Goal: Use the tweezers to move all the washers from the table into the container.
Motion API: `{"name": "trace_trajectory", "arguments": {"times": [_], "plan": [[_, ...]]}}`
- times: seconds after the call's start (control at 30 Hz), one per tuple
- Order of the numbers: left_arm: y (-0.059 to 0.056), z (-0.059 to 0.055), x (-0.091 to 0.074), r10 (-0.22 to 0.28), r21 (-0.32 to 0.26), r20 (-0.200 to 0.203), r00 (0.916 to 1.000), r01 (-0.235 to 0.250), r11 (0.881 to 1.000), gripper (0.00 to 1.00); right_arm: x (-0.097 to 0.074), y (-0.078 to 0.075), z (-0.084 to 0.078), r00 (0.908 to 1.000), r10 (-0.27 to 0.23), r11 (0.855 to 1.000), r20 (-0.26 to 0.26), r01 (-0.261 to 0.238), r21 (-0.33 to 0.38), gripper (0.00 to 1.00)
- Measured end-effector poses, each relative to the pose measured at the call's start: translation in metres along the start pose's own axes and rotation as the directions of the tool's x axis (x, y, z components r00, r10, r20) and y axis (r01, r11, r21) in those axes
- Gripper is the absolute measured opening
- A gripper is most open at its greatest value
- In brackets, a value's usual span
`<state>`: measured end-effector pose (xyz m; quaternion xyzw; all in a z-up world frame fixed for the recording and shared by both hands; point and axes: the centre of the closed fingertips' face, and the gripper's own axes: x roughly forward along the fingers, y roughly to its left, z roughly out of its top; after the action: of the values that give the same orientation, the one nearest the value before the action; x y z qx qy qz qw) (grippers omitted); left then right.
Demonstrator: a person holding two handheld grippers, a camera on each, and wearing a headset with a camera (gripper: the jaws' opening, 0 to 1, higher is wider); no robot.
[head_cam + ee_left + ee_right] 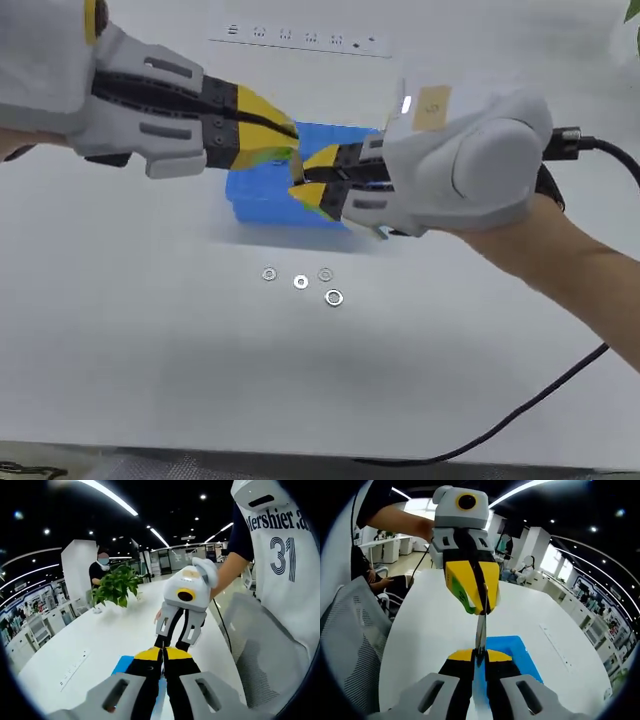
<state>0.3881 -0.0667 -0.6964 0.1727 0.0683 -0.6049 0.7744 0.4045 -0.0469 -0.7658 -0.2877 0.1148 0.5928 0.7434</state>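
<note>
Several small metal washers (301,282) lie loose on the white table (130,330), just in front of a blue container (262,198). Above the container my two grippers meet tip to tip. The left gripper (292,150) comes in from the left, the right gripper (300,182) from the right. In the right gripper view a thin pair of metal tweezers (481,630) runs from my right gripper (480,654) up into the left gripper (482,611). Both sets of yellow jaws are shut on the tweezers. In the left gripper view the left gripper (162,652) is shut.
A white power strip (300,40) lies at the far edge of the table. A black cable (520,410) trails from the right gripper across the table's right front. A potted plant (117,585) stands at the table's far end, with a person behind it.
</note>
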Motion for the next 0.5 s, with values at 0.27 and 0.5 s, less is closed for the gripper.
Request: {"name": "trace_trajectory", "arguments": {"times": [0.27,0.5], "plan": [[-0.028,0.001,-0.001,0.008,-0.032,0.039,0.9992,-0.007,0.999,0.05,-0.002,0.031,-0.009,0.999,0.042,0.999,-0.015,-0.042,0.012,0.08],[-0.043,-0.003,0.001,-0.019,-0.045,0.037,0.9992,0.021,0.999,0.05,0.0,0.047,-0.013,0.998,0.062,0.997,-0.011,-0.062,0.037,0.08]]}}
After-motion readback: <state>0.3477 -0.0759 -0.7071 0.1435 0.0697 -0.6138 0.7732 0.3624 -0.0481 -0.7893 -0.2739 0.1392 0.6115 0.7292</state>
